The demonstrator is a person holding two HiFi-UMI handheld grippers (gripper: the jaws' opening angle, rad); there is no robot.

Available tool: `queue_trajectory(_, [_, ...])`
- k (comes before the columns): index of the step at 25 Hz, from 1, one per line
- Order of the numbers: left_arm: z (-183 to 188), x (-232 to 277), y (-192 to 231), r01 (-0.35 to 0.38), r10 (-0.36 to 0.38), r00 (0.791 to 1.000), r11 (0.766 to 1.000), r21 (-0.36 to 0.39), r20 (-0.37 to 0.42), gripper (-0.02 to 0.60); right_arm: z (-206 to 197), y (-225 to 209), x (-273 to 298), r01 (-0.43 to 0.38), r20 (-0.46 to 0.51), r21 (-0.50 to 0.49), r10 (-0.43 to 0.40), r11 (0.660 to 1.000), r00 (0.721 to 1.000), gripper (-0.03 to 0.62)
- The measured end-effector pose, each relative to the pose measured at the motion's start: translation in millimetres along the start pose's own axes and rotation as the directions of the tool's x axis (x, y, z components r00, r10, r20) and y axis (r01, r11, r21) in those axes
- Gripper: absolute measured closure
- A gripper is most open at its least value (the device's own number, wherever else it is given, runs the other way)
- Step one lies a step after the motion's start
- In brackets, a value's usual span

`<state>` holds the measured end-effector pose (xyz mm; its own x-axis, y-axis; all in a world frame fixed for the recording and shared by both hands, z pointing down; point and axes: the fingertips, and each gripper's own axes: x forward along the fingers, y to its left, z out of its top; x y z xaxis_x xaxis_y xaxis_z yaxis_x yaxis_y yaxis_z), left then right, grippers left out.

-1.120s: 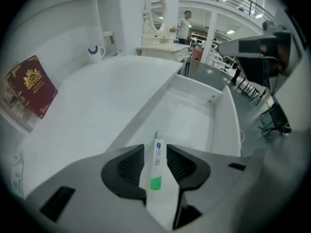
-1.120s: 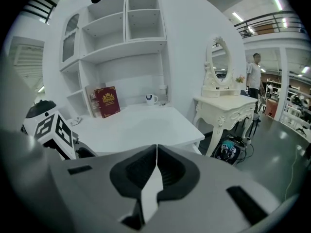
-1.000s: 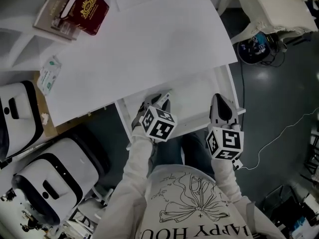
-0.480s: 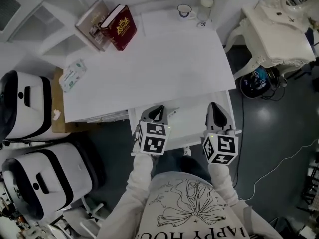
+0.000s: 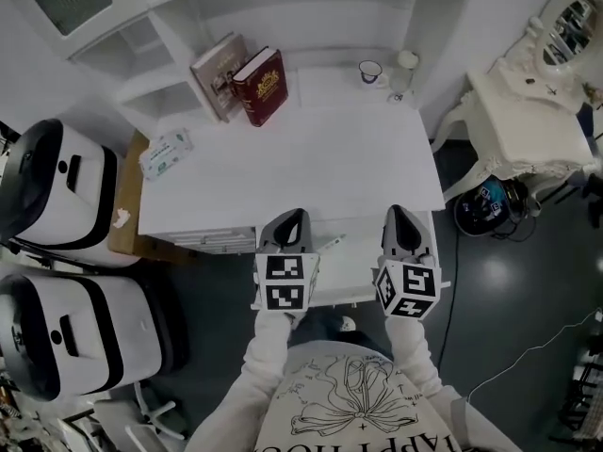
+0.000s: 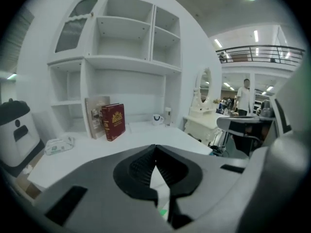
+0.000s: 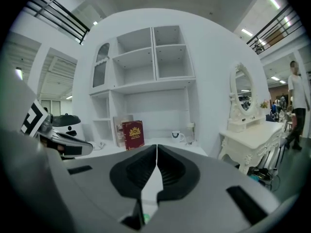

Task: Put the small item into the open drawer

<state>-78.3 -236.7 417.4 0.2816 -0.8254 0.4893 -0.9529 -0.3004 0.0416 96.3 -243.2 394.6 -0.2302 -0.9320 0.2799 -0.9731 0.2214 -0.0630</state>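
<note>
The open drawer (image 5: 362, 264) juts out from under the white desk's (image 5: 301, 168) near edge. A small slender white item (image 5: 331, 242) lies inside it, between the two grippers. My left gripper (image 5: 290, 217) hovers over the drawer's left part, shut with nothing between its jaws. My right gripper (image 5: 403, 214) hovers over the drawer's right part, also shut and empty. In the left gripper view the left gripper's (image 6: 155, 147) pads meet and it points level across the desk toward the shelves. The right gripper (image 7: 156, 147) does the same in its own view.
A red book (image 5: 264, 85) and a tan book (image 5: 219, 72) stand at the desk's back, with a mug (image 5: 370, 71) and a small cup (image 5: 406, 62) beside them. A tissue pack (image 5: 166, 152) lies at the left. Two white machines (image 5: 57, 188) stand left, a dressing table (image 5: 528, 121) right.
The left gripper's jaws have closed on nothing. Both grippers have drawn back level over the drawer. The head view has lifted, so the shelves and the desk's back now show.
</note>
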Motion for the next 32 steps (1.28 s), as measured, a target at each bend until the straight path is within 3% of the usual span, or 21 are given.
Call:
queue_trajectory(4, [22,-17,7,-0.051,0.054,0.994,0.998,-0.032,0.091,0.577,15,6,0,-0.020,0.023,-0.006,0.020,1.000,1.000,0.586])
queue_trajectory(9, [37,-30,11,-0.084,0.090,0.986,0.995,-0.048,0.143,0.577,30,10,1,-0.039,0.051,-0.016,0.039,0.999,0.998,0.587])
queue_trajectory(32, [54,-44,1,-0.102,0.110,0.974,0.993,-0.051,0.200,0.577,43,2,-7,-0.048,0.085,-0.030,0.051,0.998,0.995,0.588])
